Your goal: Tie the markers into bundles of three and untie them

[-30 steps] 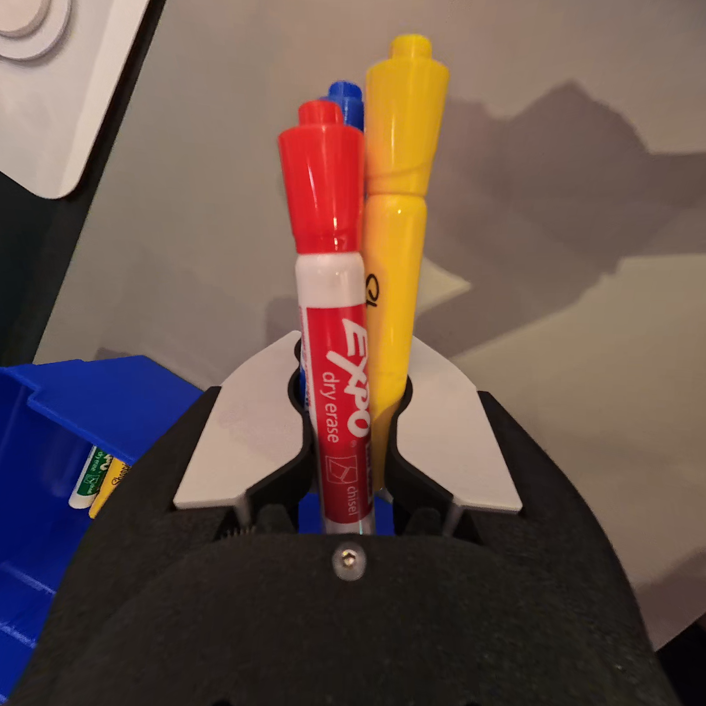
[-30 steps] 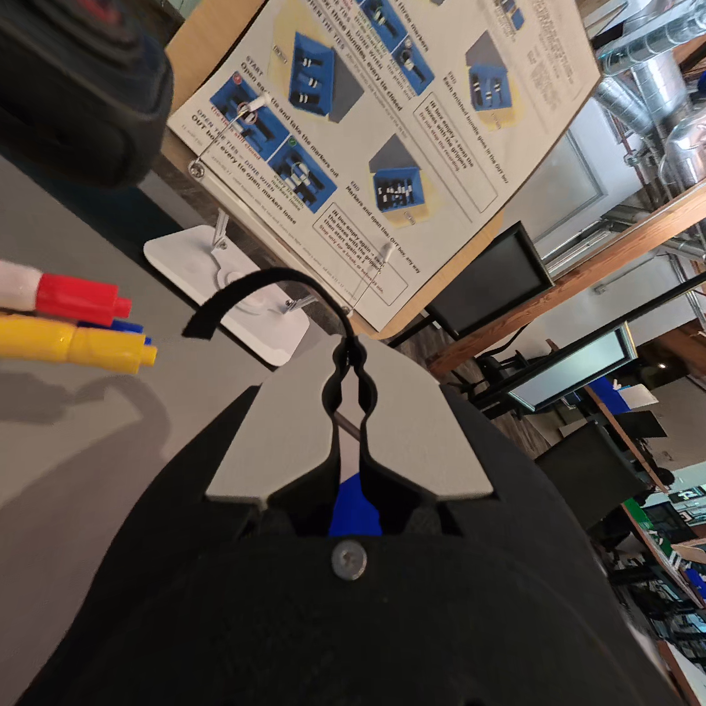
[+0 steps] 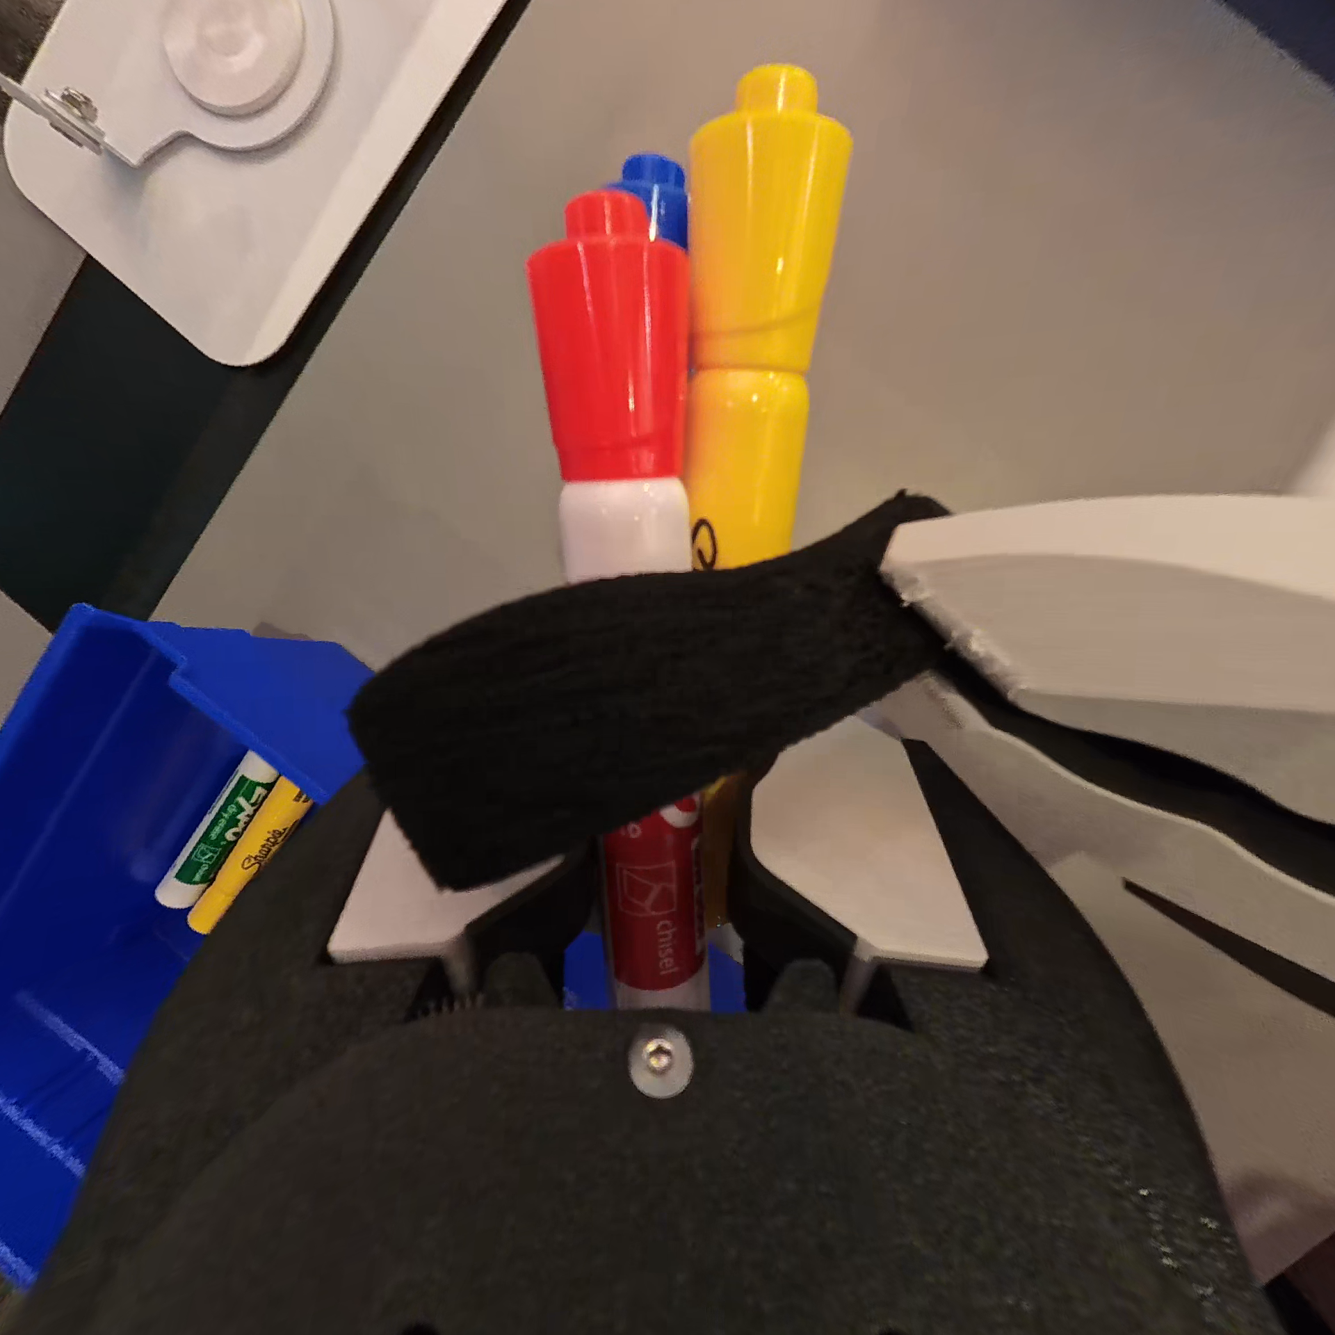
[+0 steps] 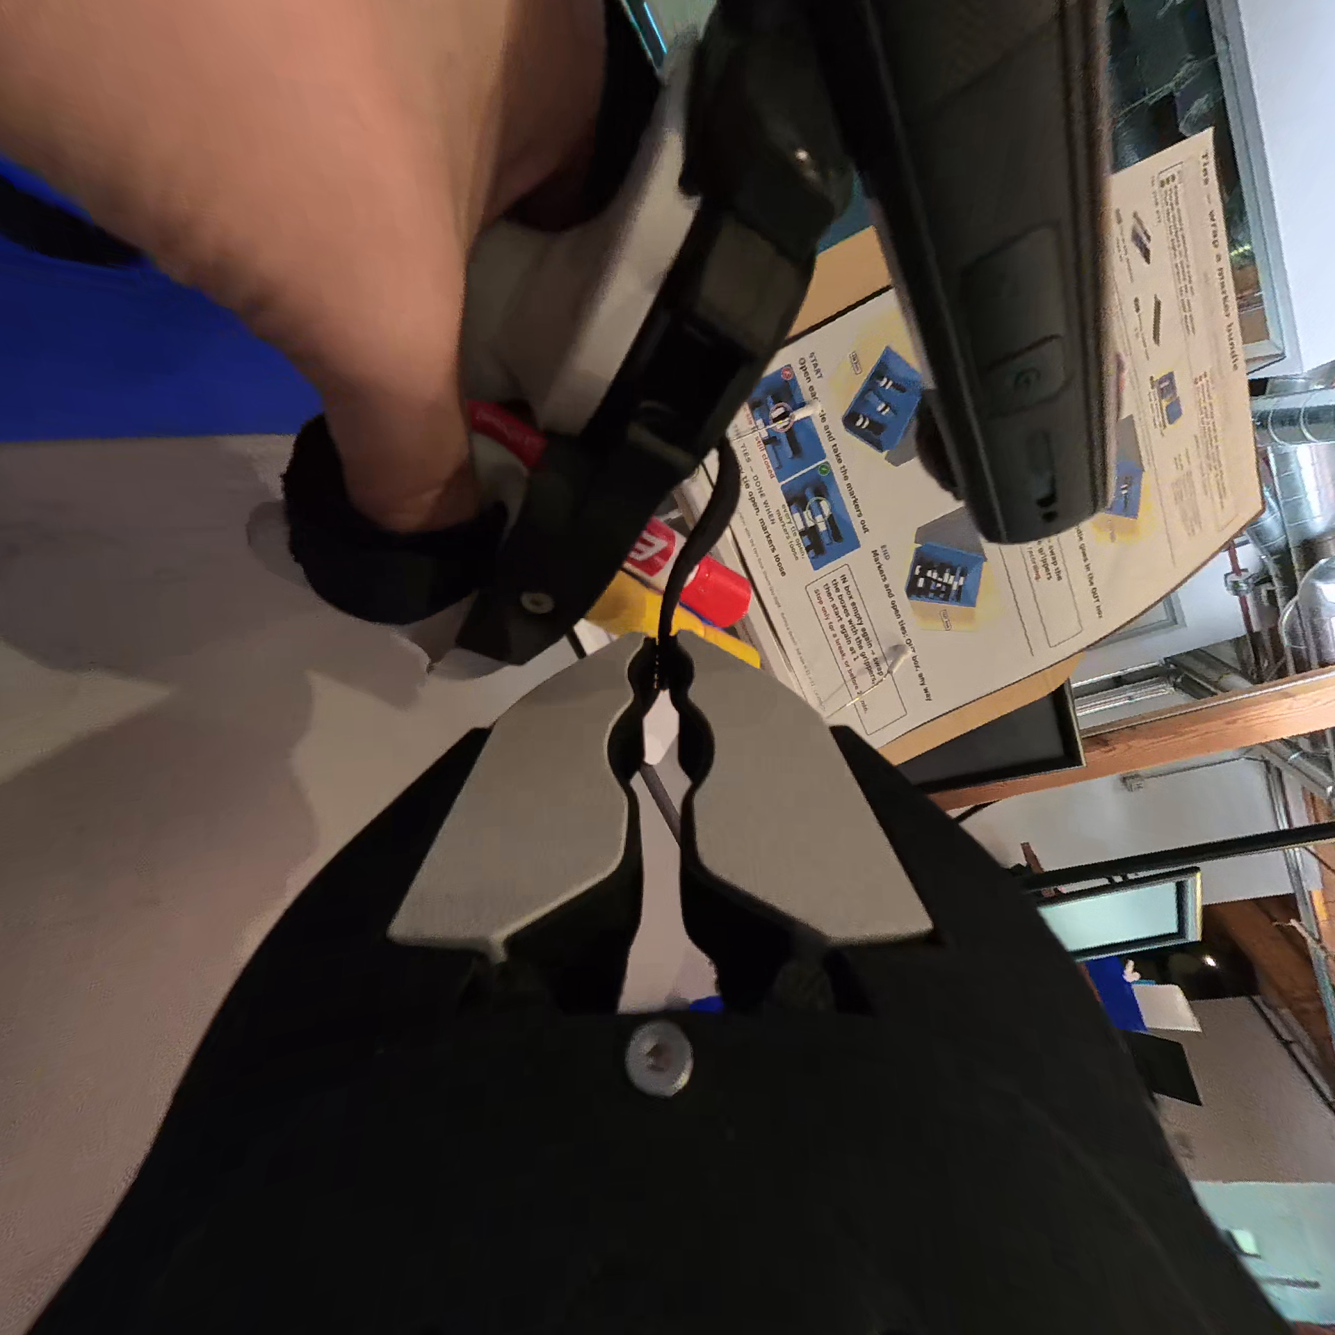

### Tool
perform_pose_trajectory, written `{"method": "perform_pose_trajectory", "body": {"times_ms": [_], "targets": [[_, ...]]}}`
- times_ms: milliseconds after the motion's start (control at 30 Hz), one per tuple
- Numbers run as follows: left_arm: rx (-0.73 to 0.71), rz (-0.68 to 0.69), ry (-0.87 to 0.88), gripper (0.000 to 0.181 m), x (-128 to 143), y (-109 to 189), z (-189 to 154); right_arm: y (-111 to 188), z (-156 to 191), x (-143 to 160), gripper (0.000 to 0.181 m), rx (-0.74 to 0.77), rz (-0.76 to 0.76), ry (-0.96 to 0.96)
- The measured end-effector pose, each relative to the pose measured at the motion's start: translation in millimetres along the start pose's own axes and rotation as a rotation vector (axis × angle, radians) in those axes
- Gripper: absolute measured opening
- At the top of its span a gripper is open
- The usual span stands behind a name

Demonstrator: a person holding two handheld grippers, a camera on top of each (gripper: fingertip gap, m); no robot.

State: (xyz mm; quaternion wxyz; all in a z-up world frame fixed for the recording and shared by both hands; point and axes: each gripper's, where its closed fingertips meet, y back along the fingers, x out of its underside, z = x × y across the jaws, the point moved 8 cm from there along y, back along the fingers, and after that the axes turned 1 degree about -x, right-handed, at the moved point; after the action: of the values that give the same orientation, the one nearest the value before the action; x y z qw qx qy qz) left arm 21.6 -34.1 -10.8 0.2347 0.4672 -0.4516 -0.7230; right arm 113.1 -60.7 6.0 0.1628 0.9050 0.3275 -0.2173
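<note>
Black strap (image 3: 636,693) lay across three markers clamped in the left gripper (image 3: 664,852).

Red marker (image 3: 614,376), yellow marker (image 3: 766,289) and blue marker (image 3: 654,188) stood side by side between the left fingers, caps pointing away over the grey table (image 3: 1011,253). The right gripper (image 4: 657,668) was closed on one end of the strap, its tips reaching in from the right just beside the yellow marker. A blue bin (image 3: 108,758) at left held a green marker (image 3: 217,831) and another yellow one (image 3: 249,852).

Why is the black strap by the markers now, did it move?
Yes. The strap, pinched in the right hand-held gripper, came across in front of the markers, which the left hand-held gripper holds over the grey table.
</note>
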Motion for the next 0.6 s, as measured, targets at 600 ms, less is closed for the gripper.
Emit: {"method": "perform_pose_trajectory", "body": {"times_ms": [600], "targets": [[0.04, -0.019, 0.016, 0.046, 4, 7, 5, 5, 1, 7, 0.004, -0.006, 0.176, 0.193]]}}
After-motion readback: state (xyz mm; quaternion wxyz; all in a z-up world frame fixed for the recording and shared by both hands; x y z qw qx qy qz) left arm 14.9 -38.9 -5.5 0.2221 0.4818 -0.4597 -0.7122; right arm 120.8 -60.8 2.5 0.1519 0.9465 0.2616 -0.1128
